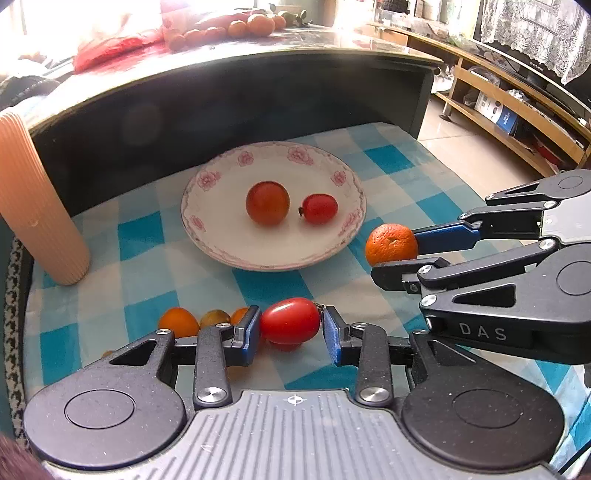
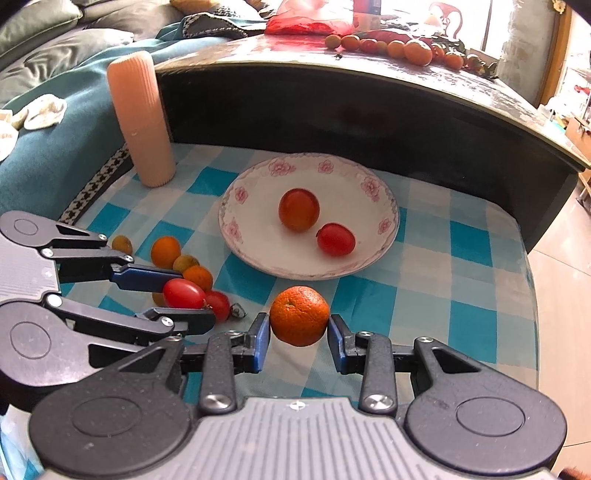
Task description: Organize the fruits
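Note:
A white flowered plate sits on the blue checked cloth and holds a round orange-red tomato and a small red tomato. My left gripper is shut on a red oval tomato just above the cloth, near the plate's front. My right gripper is shut on a small orange beside the plate's right edge. Several small orange and red fruits lie loose on the cloth by the left gripper.
A ribbed peach cylinder stands at the cloth's back left. A dark table wall rises behind the plate, with more fruits and a red bag on top. The floor drops off to the right.

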Demonstrator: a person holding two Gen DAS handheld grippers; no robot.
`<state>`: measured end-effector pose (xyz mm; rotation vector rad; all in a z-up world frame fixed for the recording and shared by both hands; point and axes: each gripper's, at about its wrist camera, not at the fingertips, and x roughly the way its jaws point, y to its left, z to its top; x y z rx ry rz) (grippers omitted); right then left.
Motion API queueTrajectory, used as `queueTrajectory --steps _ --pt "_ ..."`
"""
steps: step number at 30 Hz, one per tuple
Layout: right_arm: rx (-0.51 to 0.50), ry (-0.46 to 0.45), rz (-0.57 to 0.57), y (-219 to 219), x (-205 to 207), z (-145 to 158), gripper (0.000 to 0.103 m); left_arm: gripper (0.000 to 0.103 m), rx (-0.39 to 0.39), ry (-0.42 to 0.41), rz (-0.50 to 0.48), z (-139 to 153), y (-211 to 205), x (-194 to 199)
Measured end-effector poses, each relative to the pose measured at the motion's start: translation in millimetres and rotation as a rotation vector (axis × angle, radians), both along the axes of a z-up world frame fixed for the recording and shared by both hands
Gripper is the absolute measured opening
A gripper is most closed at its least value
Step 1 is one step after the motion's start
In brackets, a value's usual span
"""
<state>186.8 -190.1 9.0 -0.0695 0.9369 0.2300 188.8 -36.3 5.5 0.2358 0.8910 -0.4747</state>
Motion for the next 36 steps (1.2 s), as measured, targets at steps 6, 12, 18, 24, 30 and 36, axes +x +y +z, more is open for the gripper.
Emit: queueTrajectory --steps 6,12,18,24,30,36 --pt "0.013 -0.019 -0.018 1 6 5 0.049 0.043 -0.01 -0.004 0.019 3 2 10" --pt "0.034 -0.033 -0.044 -1 16 7 0.049 0.043 -0.013 -0.015 0.016 6 0 21" --pt "0.05 -0.042 -0.06 -6 28 5 0.049 0.043 -0.004 -0.021 0.024 5 -3 33" --pt "0.058 -0.046 -0.065 -8 40 2 0.049 0.043 0.007 -0.023 0.032 4 -4 41" --pt "0.061 -0.046 -0.072 -7 47 -1 0.049 0.043 0.009 -0.023 0.032 3 -5 47" --pt "0.064 -0.041 -0.078 -8 52 -5 0.049 0.043 0.02 -0.016 0.031 -3 -7 50"
